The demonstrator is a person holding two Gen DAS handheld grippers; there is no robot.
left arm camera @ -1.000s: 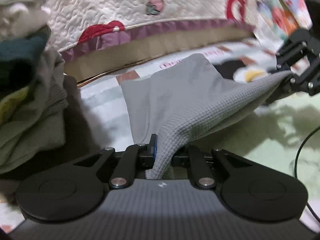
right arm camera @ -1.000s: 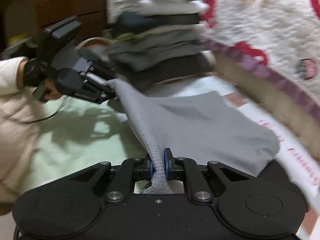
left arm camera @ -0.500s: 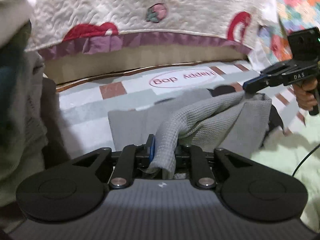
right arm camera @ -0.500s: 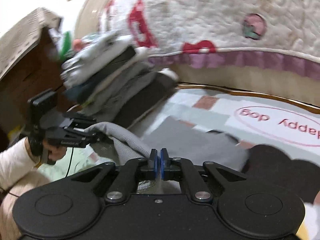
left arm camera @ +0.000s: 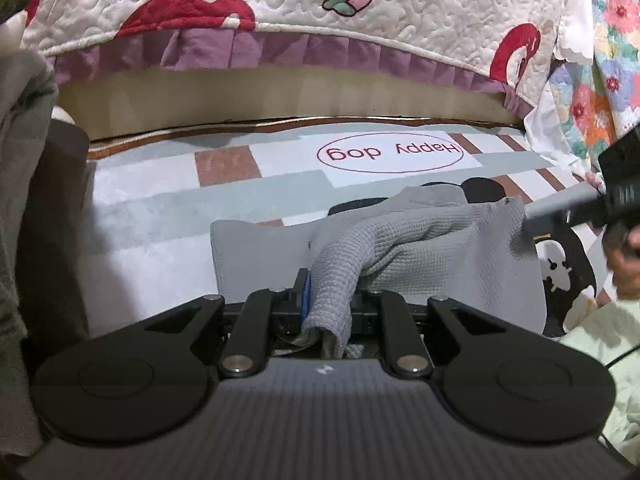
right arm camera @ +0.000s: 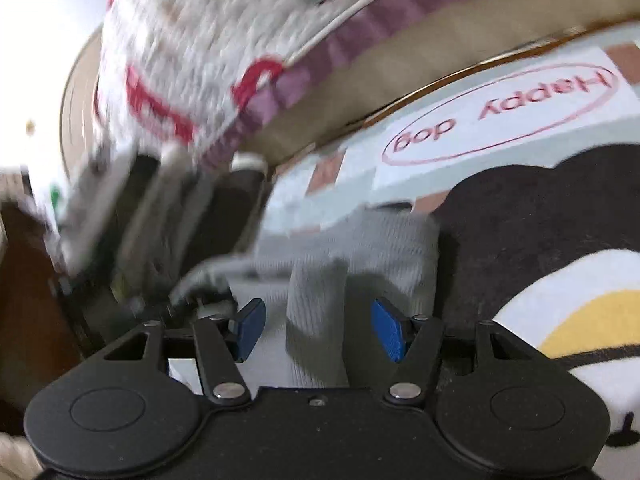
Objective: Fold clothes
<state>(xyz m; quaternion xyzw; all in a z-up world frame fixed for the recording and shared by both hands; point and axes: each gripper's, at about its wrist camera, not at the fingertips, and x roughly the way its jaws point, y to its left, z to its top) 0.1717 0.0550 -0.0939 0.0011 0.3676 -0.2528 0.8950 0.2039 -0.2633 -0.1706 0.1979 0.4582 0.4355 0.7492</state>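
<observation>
Right gripper (right arm camera: pixel 318 326) jaws just opened off the cloth (left arm camera: pixel 420 240), fold between pads untouched, left gripper (left arm camera: pixel 328 300) clenched on cloth corner, mat (left arm camera: pixel 160 216) ahead, clothes stack (right arm camera: pixel 132 216) blurred in right view, cut off in left.

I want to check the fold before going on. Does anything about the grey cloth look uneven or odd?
Yes. The grey cloth is not flat: a bunched ridge rises from the mat into the left gripper, which is shut on it. The right gripper has just been opening; cloth lies between its jaws, unpressed.
</observation>
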